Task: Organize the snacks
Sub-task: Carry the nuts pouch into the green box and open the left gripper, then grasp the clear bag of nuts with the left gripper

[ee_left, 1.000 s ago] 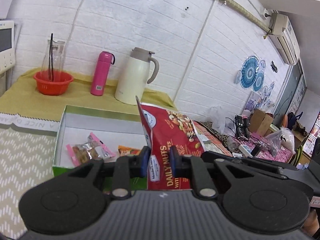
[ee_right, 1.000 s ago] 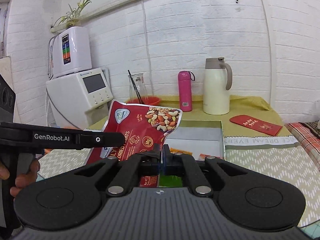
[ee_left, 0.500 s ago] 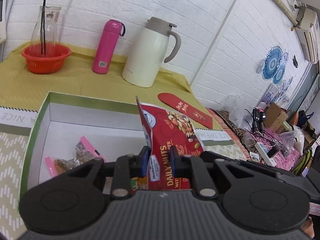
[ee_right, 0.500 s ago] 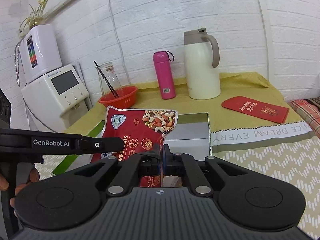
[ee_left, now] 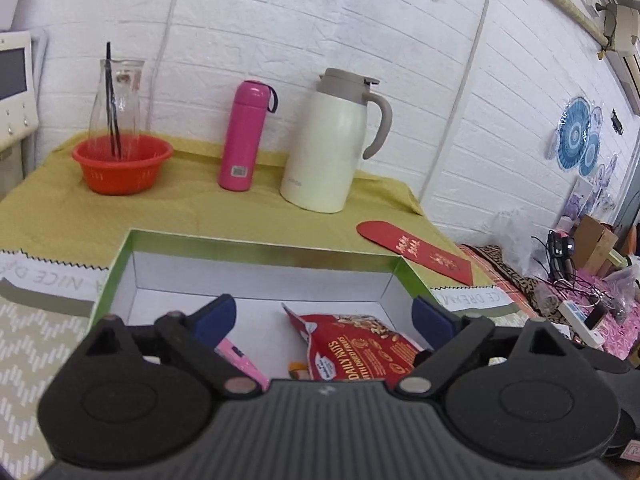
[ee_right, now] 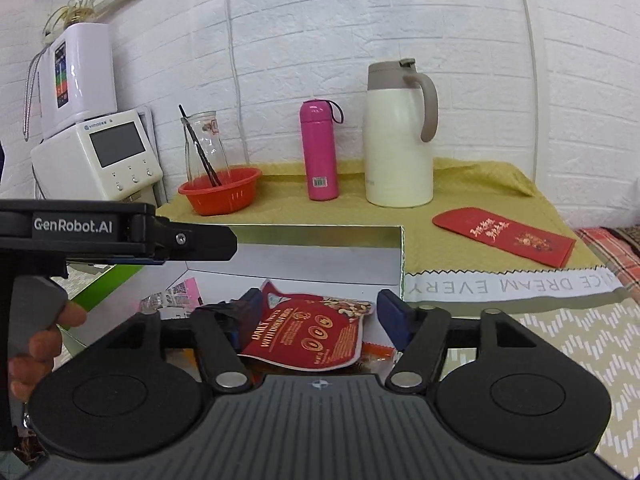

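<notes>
Now left tongs (ee_left: 324, 316) spread wide, blue pads touching nothing; right tongs (ee_right: 318, 312) likewise spread wide, holding nothing. Half second earlier both pinched red nut pouch (ee_left: 352, 354) upright above box; pouch released since, lying flat inside open white box (ee_left: 256, 258) (green rim), lower centre of both frames, atop other snack packets. In right view pouch (ee_right: 308, 334) long axis runs lower left to upper right, nut picture end toward upper right. Pink packet (ee_left: 240, 364) beside it, lower left. Box sits on surface (ee_left: 56, 216).
</notes>
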Demonstrator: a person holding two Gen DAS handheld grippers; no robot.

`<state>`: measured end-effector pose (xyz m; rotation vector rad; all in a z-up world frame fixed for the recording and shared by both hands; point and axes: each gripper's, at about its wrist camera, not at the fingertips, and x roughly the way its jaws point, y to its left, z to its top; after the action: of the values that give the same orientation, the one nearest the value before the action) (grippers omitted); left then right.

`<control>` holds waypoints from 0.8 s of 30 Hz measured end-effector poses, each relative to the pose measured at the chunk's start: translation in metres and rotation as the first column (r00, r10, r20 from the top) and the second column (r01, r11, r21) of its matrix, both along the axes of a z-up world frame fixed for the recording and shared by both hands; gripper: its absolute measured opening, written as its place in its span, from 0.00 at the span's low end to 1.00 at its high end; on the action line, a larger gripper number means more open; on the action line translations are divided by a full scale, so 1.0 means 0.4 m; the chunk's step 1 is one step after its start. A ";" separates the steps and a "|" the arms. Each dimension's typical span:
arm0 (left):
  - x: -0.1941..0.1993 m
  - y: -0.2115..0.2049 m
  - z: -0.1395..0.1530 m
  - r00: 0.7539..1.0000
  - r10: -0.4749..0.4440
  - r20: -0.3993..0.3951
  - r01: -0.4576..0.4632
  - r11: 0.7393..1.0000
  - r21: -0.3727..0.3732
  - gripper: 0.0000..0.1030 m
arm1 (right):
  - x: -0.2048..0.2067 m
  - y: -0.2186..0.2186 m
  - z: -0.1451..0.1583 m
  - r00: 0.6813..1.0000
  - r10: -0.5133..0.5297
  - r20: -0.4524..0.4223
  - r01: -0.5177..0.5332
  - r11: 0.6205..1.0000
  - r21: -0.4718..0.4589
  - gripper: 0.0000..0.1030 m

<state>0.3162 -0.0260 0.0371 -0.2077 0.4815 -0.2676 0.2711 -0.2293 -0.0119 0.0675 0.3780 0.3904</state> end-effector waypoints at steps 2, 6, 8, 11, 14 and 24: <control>-0.010 0.004 0.010 1.000 0.009 0.008 -0.010 1.000 0.018 0.91 | -0.004 0.002 0.004 1.000 0.000 -0.007 0.000 1.000 -0.010 1.00; -0.036 0.008 0.023 1.000 0.013 0.012 -0.014 1.000 0.029 0.90 | -0.023 0.004 0.017 1.000 0.002 -0.002 -0.002 1.000 -0.006 1.00; -0.051 0.011 0.030 1.000 0.014 0.014 -0.014 1.000 0.026 0.91 | -0.037 0.005 0.030 1.000 0.005 0.000 -0.005 1.000 -0.005 1.00; -0.078 0.012 0.042 1.000 0.012 0.022 -0.013 0.999 0.029 0.91 | -0.067 0.007 0.051 1.000 0.013 0.019 -0.013 1.000 -0.006 1.00; -0.113 0.009 0.058 0.999 0.010 0.039 -0.012 0.999 0.046 0.91 | -0.103 0.004 0.072 0.999 0.023 0.041 -0.023 1.000 -0.007 1.00; -0.283 -0.004 0.102 0.999 -0.004 0.042 0.000 0.996 0.086 0.91 | -0.304 -0.011 0.127 0.996 0.013 0.093 -0.006 0.997 -0.079 1.00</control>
<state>0.2031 -0.0276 0.0781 -0.1171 0.4504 -0.2523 0.1496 -0.2339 0.0388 -0.0288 0.3013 0.3863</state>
